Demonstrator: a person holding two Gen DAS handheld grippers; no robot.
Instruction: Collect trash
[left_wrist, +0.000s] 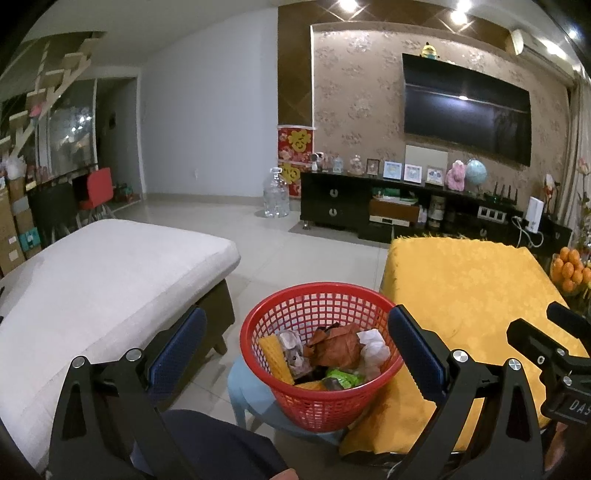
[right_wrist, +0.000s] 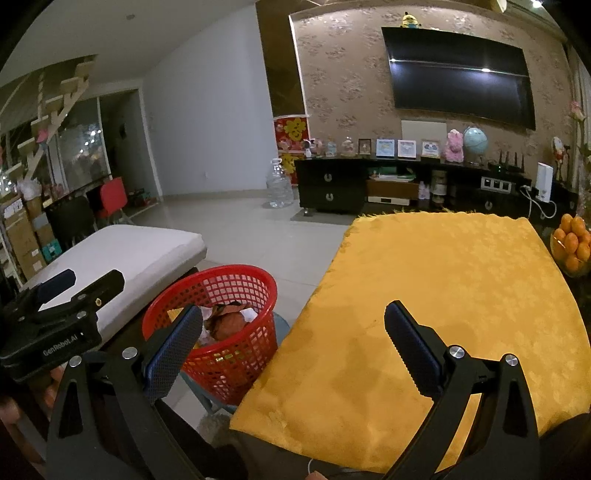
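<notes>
- Left wrist view: a red mesh basket (left_wrist: 320, 354) stands upright on a pale blue stool (left_wrist: 255, 400), wedged between a grey-cushioned ottoman (left_wrist: 110, 280) and a table under a yellow cloth (left_wrist: 476, 295).
- Inside the basket lies the collected trash: a crumpled brown paper (left_wrist: 334, 347) at the centre, a white tissue wad (left_wrist: 373, 349) to its right, a green wrapper (left_wrist: 341, 378) at the front, a clear plastic wrapper (left_wrist: 291, 350) and a yellow ridged piece (left_wrist: 275, 356) leaning on the left wall, its long side running up toward the rim.
- The left gripper (left_wrist: 295, 354) is spread wide and empty, its blue pads framing the basket, which sits just beyond and between the fingertips.
- Right wrist view: the same basket (right_wrist: 221, 332) shows at lower left, brown paper and tissue visible through its open top, partly behind the left pad.
- The right gripper (right_wrist: 291, 343) hangs released and empty above the bare yellow cloth (right_wrist: 443, 295).
- A bowl of oranges (right_wrist: 572, 243) sits at the table's far right edge.
</notes>
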